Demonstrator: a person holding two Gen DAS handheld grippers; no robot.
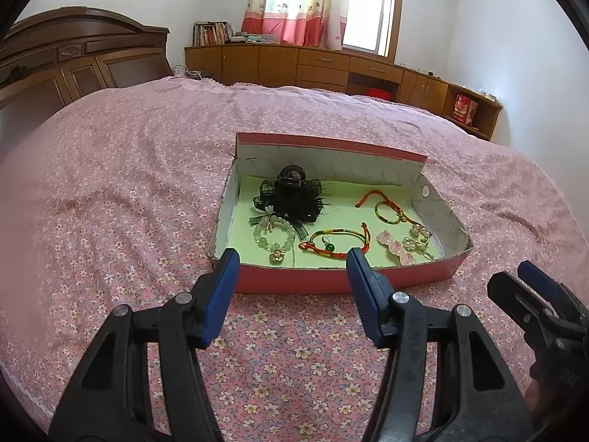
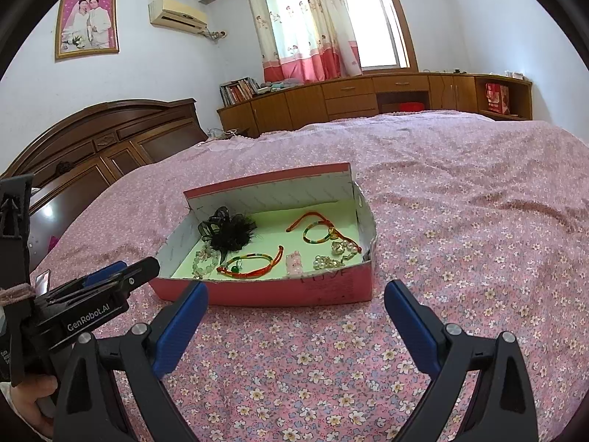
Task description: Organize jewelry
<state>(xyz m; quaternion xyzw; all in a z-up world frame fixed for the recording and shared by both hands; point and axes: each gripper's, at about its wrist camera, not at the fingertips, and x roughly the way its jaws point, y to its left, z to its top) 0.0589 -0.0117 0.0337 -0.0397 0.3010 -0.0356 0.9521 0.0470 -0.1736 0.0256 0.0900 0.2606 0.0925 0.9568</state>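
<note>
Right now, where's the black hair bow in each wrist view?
Left wrist: black hair bow sits upper centre, in the box's far-left corner, just behind the bead bracelet.
Right wrist: bow sits left of centre, same far-left corner.
Shared landmark: the pink box on the bed.

I read "GenRobot.AI" in white on the black body of the left tongs (image 2: 110, 276); faint lettering on the pink box (image 2: 331, 280) front stays illegible.
</note>
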